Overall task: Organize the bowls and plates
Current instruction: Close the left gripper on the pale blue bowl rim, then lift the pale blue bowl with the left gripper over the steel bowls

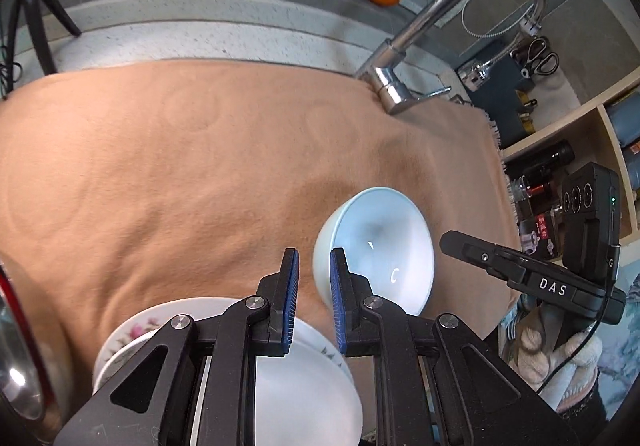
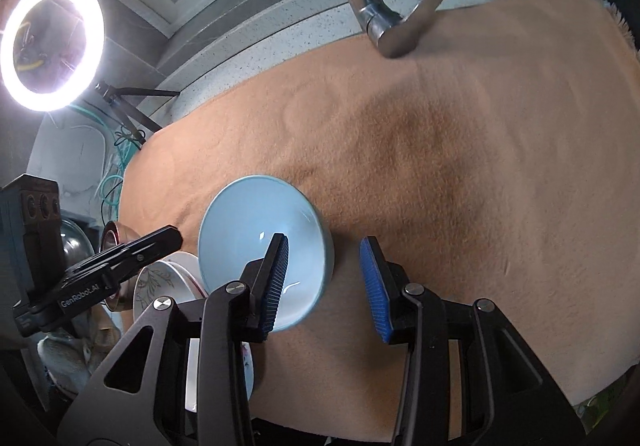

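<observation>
Pale blue bowl, mouth upward

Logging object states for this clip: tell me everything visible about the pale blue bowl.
The pale blue bowl is glossy, ceramic-looking, plain and empty, with highlights inside. It sits upright on the tan cloth, right of the stacked floral dishes. The right tongs are open, straddling its rim: one blue pad inside, one outside. Contact is unclear.
</observation>
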Demonstrator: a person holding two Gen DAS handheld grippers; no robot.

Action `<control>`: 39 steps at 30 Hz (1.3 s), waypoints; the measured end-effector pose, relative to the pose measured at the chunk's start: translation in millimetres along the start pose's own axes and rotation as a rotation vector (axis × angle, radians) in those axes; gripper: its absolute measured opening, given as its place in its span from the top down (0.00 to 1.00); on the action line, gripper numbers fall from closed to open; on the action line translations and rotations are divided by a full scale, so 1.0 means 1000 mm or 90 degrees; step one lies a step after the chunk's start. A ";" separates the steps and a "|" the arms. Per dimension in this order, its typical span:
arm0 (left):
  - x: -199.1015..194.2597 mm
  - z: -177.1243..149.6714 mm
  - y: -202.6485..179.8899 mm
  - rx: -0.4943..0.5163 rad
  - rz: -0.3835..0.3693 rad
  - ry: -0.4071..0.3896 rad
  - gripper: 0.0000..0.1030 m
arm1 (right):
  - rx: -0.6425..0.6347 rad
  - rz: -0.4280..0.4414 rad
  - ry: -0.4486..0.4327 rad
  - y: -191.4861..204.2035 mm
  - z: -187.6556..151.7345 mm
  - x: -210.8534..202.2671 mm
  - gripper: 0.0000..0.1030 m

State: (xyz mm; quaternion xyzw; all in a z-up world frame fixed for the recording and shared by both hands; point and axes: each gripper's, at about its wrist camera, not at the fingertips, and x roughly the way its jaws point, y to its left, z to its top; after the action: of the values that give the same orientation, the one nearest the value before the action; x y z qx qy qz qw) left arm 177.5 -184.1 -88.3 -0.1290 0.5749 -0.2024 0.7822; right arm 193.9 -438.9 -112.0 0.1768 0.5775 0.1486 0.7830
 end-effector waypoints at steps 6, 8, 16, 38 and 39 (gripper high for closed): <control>0.012 0.002 -0.003 -0.001 0.001 0.019 0.88 | -0.007 0.005 0.015 0.000 -0.001 0.009 0.61; 0.016 0.003 -0.003 -0.003 0.001 0.023 0.88 | -0.006 0.007 0.019 -0.001 -0.001 0.012 0.66; 0.024 0.004 -0.005 0.009 0.006 0.035 0.88 | -0.001 0.015 0.036 -0.004 -0.003 0.020 0.83; -0.001 0.001 -0.002 0.016 0.003 -0.001 0.90 | -0.033 0.010 0.009 0.033 0.001 -0.001 0.92; -0.006 0.000 0.000 0.016 0.003 -0.007 0.90 | -0.041 0.011 0.004 0.039 0.002 -0.004 0.92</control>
State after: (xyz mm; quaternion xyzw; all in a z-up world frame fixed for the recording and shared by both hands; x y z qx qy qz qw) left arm 175.9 -181.6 -82.7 -0.1187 0.5680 -0.2070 0.7877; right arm 193.1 -405.9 -90.6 0.1560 0.5736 0.1742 0.7850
